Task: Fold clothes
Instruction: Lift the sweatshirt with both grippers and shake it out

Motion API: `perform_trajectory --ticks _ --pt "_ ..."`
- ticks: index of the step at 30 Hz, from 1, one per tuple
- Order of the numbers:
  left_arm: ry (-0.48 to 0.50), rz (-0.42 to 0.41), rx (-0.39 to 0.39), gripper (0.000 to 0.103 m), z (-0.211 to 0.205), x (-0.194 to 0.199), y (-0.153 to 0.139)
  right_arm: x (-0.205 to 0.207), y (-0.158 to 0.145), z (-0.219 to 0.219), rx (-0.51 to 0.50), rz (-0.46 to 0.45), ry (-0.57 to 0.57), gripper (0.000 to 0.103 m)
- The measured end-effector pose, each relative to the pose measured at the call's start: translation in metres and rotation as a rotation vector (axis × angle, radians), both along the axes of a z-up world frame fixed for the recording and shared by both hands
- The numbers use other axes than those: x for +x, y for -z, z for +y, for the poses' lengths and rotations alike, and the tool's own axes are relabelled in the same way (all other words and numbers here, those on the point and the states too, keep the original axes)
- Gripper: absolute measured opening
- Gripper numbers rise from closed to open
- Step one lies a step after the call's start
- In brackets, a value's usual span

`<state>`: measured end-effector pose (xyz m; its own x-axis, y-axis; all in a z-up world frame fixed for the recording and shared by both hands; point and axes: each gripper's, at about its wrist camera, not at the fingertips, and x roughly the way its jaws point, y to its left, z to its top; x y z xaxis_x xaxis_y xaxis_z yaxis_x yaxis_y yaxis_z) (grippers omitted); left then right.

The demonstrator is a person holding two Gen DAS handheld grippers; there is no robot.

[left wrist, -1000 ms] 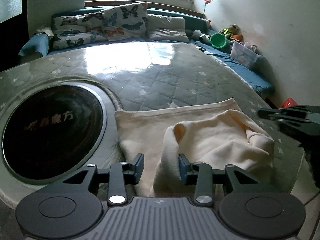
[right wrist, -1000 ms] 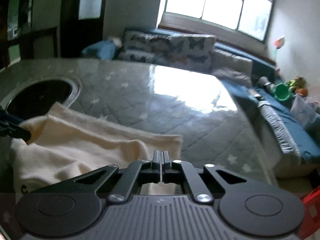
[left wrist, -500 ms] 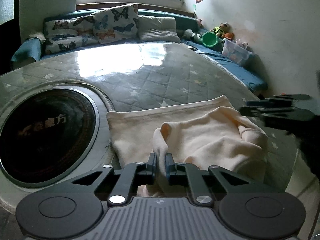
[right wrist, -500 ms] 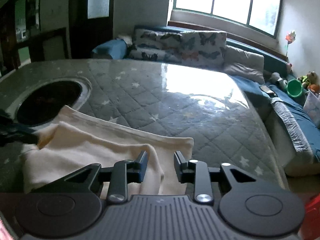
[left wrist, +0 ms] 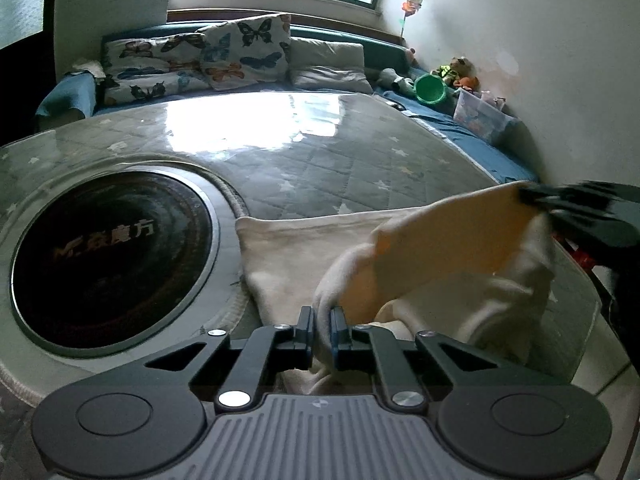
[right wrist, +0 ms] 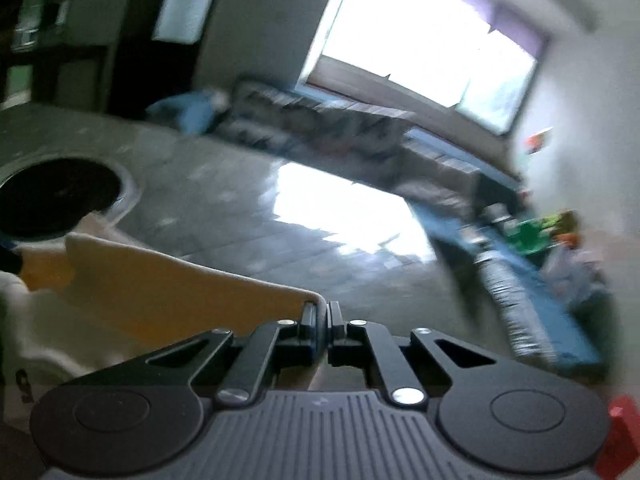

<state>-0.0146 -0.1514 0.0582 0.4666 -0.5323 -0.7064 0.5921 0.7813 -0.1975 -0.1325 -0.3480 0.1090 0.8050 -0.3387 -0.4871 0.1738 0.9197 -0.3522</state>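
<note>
The left gripper (left wrist: 321, 320), open around a fold of the cream garment (left wrist: 440, 240) a second ago, is now clamped on it. The right gripper (right wrist: 323, 312) opened and has just been closing, and now pinches the garment's far corner. That corner, flat on the quilted table cover (left wrist: 320, 160) before, is now lifted, the cloth stretched between both grippers, showing its yellowish underside.
</note>
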Motion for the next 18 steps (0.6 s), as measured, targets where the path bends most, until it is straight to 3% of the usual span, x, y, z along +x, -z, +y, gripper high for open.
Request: perform_trajectory --ticks 3,8,13,18 --pt "0.004 0.003 0.0 0.009 0.005 -0.001 0.001 -0.033 0.002 -0.011 -0.001 -0.015 0.092 0.004" --pt "0.032 0.014 0.013 0.014 0.005 -0.002 0.001 -0.067 0.024 -0.033 0.199 0.103 0.141 0.004" --pt "0.051 -0.023 0.035 0.041 -0.007 0.001 -0.005 -0.075 0.032 -0.049 0.393 0.133 0.111 0.015" --pt "0.098 0.003 0.042 0.055 -0.028 0.013 -0.004 -0.075 0.028 -0.069 0.525 0.126 0.096 0.032"
